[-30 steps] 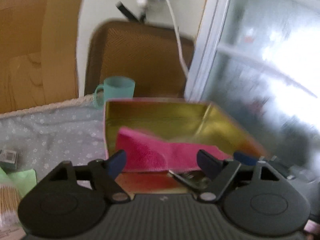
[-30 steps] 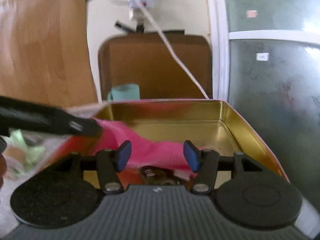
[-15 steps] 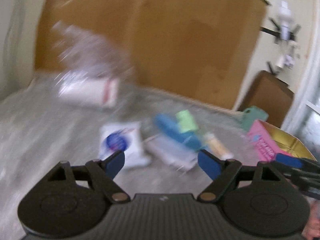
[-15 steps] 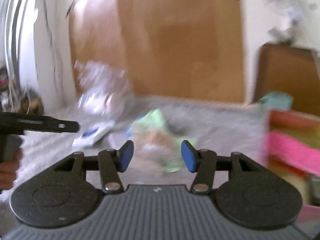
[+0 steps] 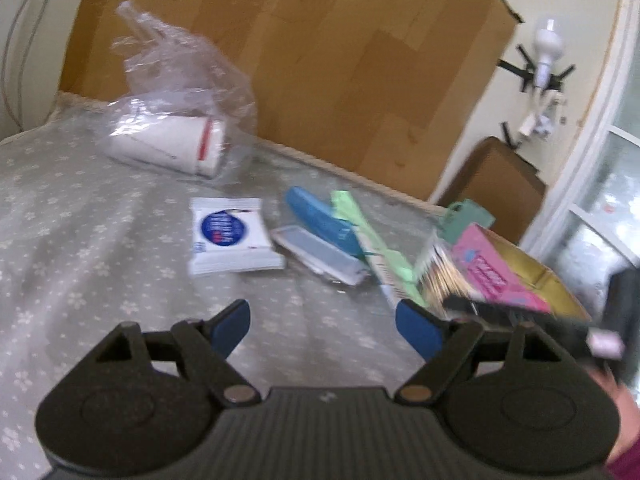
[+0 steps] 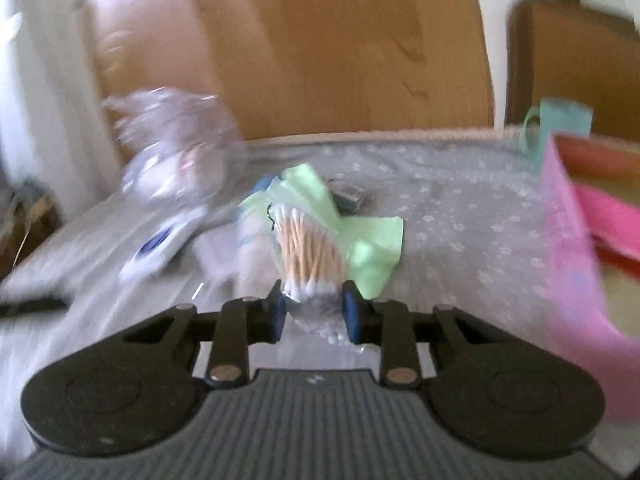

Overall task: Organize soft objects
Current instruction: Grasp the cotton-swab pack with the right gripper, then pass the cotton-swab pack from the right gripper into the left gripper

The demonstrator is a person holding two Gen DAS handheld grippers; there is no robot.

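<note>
My right gripper (image 6: 314, 314) is shut on a clear bag of cotton swabs (image 6: 310, 258), which lies on a light green cloth (image 6: 372, 240). My left gripper (image 5: 322, 326) is open and empty above the grey flowered tablecloth (image 5: 80, 248). A white tissue pack with a blue label (image 5: 228, 236) lies ahead of it. The pink tin box (image 6: 576, 264) stands at the right with a pink cloth (image 6: 612, 216) inside. The box also shows in the left wrist view (image 5: 504, 272), with the swabs (image 5: 440, 276) beside it.
A clear plastic bag holding a white roll (image 5: 176, 136) lies at the far left. A blue case (image 5: 320, 220), a clear plastic box (image 5: 320, 254) and a teal mug (image 5: 466, 218) sit mid-table. A wooden board (image 5: 320, 60) leans behind.
Both grippers swung left, away from the tin box and toward the table's clutter. My right gripper has closed on the bag of cotton swabs. The left stays open.
</note>
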